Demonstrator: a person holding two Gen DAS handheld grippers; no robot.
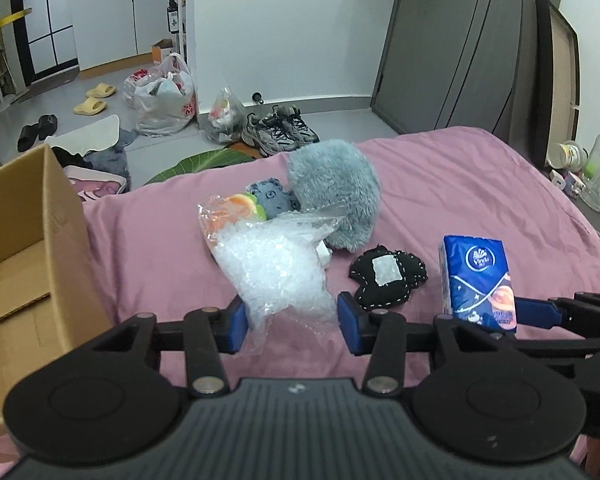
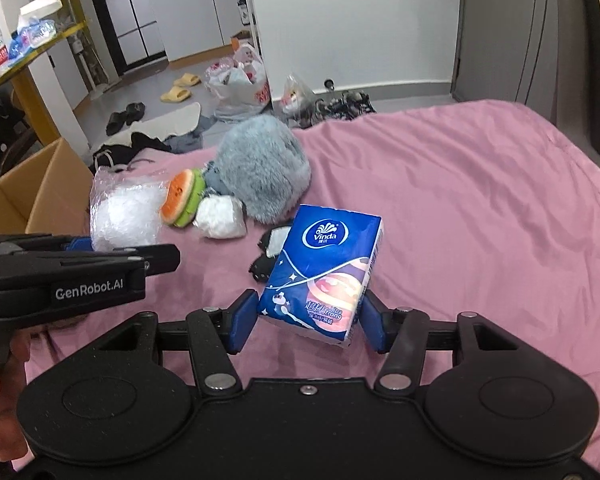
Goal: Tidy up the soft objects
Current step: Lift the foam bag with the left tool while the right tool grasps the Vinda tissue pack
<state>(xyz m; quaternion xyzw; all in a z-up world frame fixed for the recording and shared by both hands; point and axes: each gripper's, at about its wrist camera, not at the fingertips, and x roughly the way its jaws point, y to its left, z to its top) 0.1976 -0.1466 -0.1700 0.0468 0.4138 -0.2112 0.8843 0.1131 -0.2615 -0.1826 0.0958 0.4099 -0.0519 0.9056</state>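
A pink bed (image 1: 460, 184) holds a pile of soft things: a clear bag of white filling (image 1: 276, 268), a grey furry plush (image 1: 332, 192), an orange and green plush (image 2: 182, 198), a small black stitched pillow (image 1: 388, 278). My left gripper (image 1: 290, 324) is closed on the near end of the clear bag, which fills the gap between its blue pads. My right gripper (image 2: 310, 320) is shut on a blue Vinda tissue pack (image 2: 324, 276) and holds it tilted above the bed; it also shows in the left wrist view (image 1: 480, 280).
An open cardboard box (image 1: 24, 248) stands at the bed's left edge. Beyond the bed lie shoes (image 1: 280, 130), slippers (image 1: 94, 98), plastic bags (image 1: 164, 100) and clothes on the floor. A dark door (image 1: 452, 40) is at the back right.
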